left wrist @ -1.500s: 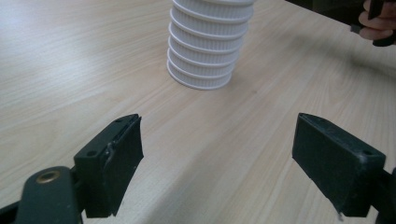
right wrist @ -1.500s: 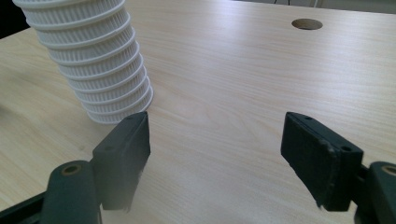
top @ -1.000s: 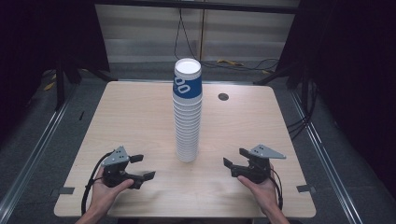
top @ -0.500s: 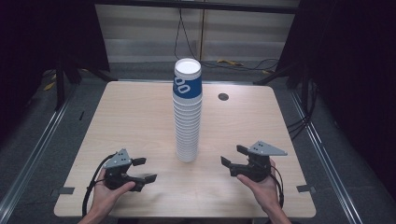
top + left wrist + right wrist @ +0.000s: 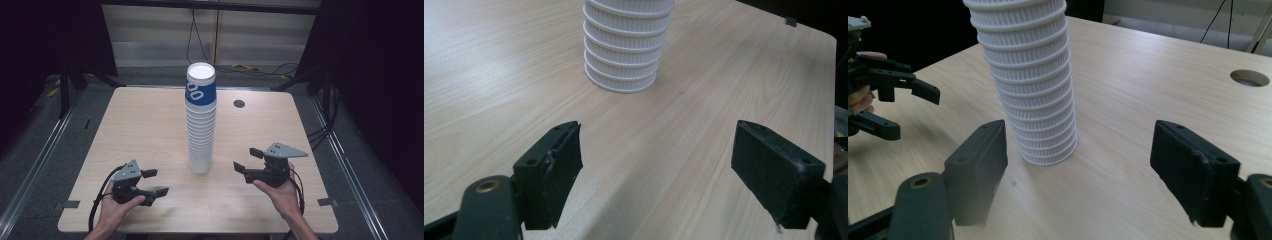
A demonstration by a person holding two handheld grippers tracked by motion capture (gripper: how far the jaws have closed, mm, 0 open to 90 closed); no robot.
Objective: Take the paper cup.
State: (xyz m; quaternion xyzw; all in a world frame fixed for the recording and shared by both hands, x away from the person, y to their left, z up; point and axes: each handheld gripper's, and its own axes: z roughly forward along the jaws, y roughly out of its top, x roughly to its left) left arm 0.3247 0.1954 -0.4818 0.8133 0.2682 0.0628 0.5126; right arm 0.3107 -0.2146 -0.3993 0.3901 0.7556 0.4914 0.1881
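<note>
Blue top cup (image 5: 201,93) shows from above.

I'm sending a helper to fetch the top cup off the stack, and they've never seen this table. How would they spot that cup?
Start at the wooden table; near its middle stands a tall stack of cups, between the two grippers. Follow the stack up to the top cup. It alone shows a blue band with white markings, while the ones beneath show as plain white ribbed rims.

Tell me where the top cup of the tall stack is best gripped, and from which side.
Probably the top cup, on its blue band under the rim, approached level from the right by the right tongs, open and nearest. The stack is tall and narrow, so steady it lower down.
</note>
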